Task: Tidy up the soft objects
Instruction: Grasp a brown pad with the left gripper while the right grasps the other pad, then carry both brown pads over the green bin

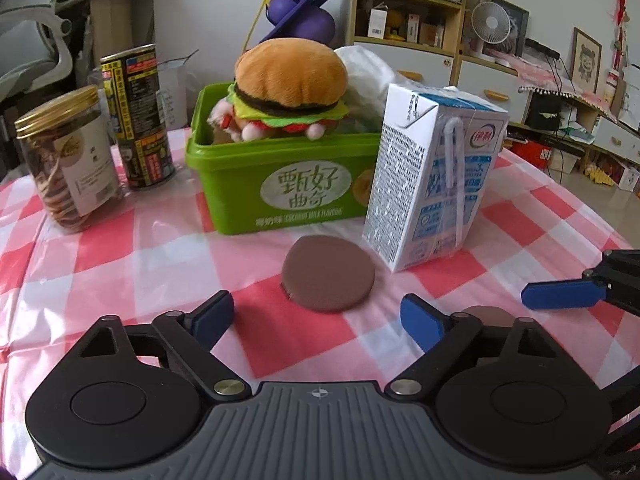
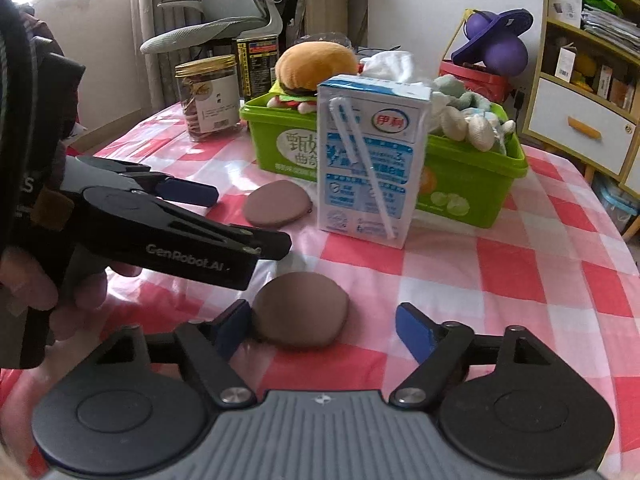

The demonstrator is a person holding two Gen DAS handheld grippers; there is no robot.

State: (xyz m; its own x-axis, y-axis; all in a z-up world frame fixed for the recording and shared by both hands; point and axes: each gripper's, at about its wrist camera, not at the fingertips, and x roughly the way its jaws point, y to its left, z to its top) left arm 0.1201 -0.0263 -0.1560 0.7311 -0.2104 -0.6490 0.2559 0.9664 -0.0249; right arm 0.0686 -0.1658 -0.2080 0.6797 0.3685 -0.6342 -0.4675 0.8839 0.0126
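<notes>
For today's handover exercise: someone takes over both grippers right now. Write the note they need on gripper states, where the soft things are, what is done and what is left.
Left gripper: open, holding nothing, aimed at the far brown pad lying beside the milk carton.
Right gripper: open, the near brown pad lies between its jaws, not gripped.
Done: burger plush and other soft toys sit in the green box.
Left: both pads are on the checked tablecloth; probably grip each and put them in the box.
</notes>
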